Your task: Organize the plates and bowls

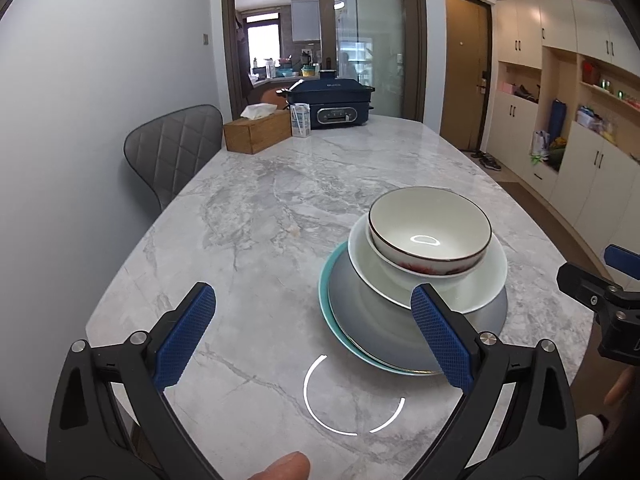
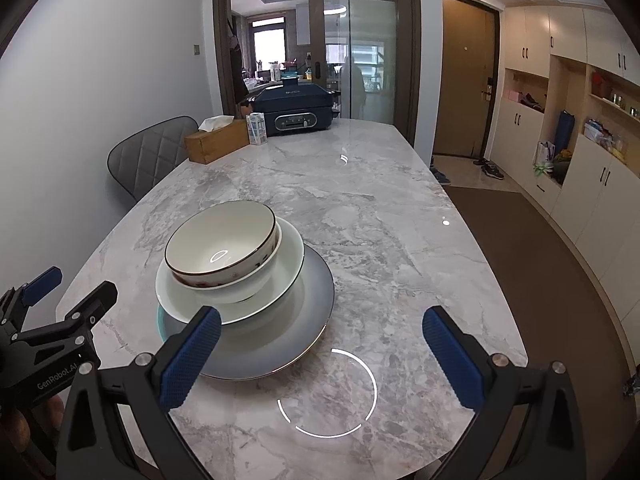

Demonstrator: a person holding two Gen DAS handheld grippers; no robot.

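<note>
Plates and bowls stand in one stack on the marble bench (image 1: 280, 184), toward its near end; largest to smallest, a teal plate (image 1: 326, 300) lies at the bottom with only its edge showing, a grey plate (image 2: 288, 320) sits on it, a white plate (image 2: 292, 256) rests on that, a plain white bowl (image 2: 256, 284) sits in the white plate, and a dark-rimmed bowl (image 1: 430, 228) with a red pattern on its side nests on top; the stack leans a little off centre, each piece shifted from the one below. At the far end of the bench stand a dark blue cooker (image 1: 332, 106), a wooden tissue box (image 1: 258, 130) and a small carton (image 1: 300, 120) beside it; a grey chair (image 1: 172, 148) sits at the far left side. The left gripper (image 1: 314, 332) hovers over the near edge with jaws spread wide and nothing between them; the right gripper (image 2: 322, 354) hangs likewise, wide apart and empty, just beside the stack.
</note>
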